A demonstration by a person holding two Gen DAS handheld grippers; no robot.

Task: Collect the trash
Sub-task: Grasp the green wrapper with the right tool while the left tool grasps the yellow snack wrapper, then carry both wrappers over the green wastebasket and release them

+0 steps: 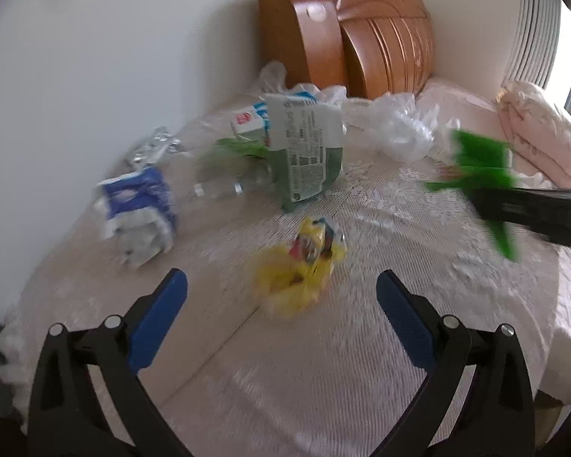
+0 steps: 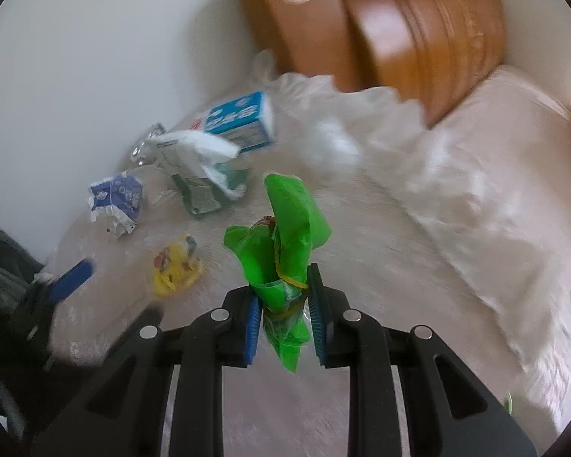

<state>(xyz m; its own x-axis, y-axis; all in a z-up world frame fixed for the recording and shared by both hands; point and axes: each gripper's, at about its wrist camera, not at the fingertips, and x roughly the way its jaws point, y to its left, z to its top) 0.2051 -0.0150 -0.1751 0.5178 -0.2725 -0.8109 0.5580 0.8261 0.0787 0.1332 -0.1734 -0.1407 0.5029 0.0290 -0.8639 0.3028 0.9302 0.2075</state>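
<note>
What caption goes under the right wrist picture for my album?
Right hand-held gripper shut on a green wrapper above a bed littered with trash.

A home bedroom; bed [image 1: 361,342], wooden headboard [image 1: 380,49], pillow [image 1: 544,141]

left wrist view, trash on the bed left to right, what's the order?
Blue and white wrapper → clear bottle → yellow wrapper → clear plastic bag → green wrapper, held in the right gripper. The cartons overlap the bottle, so I left them out.
</note>
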